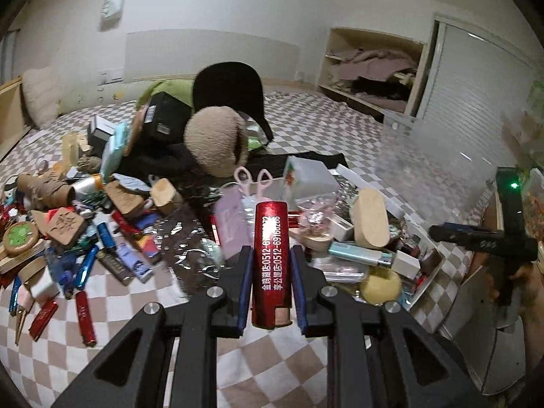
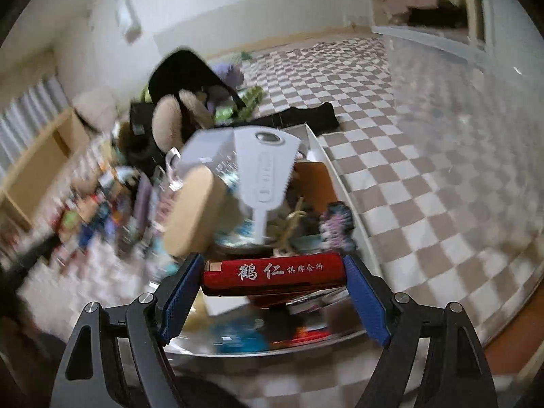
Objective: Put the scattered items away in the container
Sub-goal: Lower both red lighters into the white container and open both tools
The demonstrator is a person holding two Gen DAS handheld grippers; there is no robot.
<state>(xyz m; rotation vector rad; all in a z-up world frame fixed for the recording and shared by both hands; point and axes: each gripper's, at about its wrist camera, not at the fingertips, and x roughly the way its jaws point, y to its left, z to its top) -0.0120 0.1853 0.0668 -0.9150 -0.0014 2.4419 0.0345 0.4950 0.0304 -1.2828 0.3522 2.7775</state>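
The left gripper point(image 1: 270, 265) pinches a red lighter point(image 1: 272, 265) lengthwise above the bed; the right gripper point(image 2: 272, 272) pinches another lighter point(image 2: 273, 273) crosswise over the container point(image 2: 343, 183). Best release low, inside the rim.

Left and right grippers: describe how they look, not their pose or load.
Both the left gripper and right gripper have matte black linkage arms with cut-out slots and silver round pivot bolts. Their jaws carry blue textured pads. No cables or sleeves show in either wrist view.
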